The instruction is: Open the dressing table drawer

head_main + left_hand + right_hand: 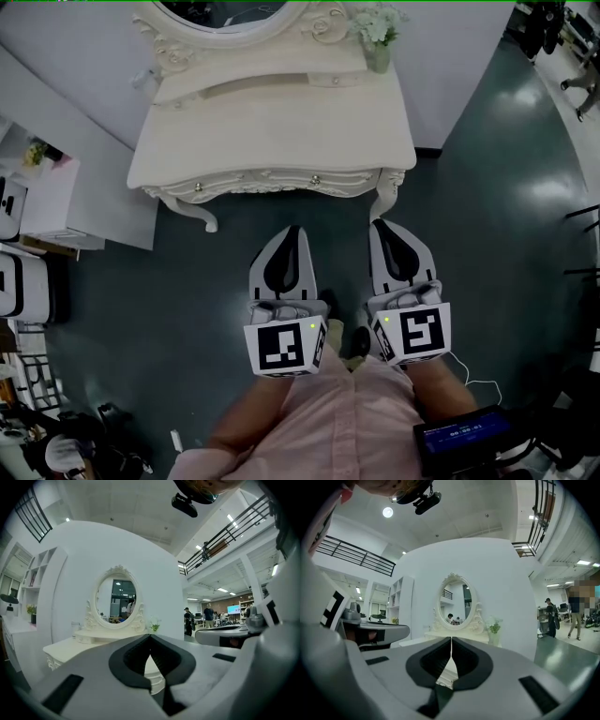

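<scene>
Dark floor (487, 216), dressing table (272, 131) drawer (258, 182) closed, vase (380, 60) holding flowers (377, 23)

The head view looks steeply down, both gripper views level and forward, all sharing the dressing table (272, 141)

The dressing table (272, 150) looks like painted wood. It is cream and smooth, with a soft shine on its tabletop and bumpy carved edges. The little knobs (315, 180) on its drawer (258, 178) look like shiny metal. The mirror (225, 11) is shiny glass. The floor (487, 187) is dark, smooth and glossy, with lights shining in it. The left gripper (293, 234) and right gripper (384, 230) are smooth, matt grey plastic. Their jaws have matt black pads (136, 660). The person's shirt (337, 412) is soft pink cloth.
</scene>
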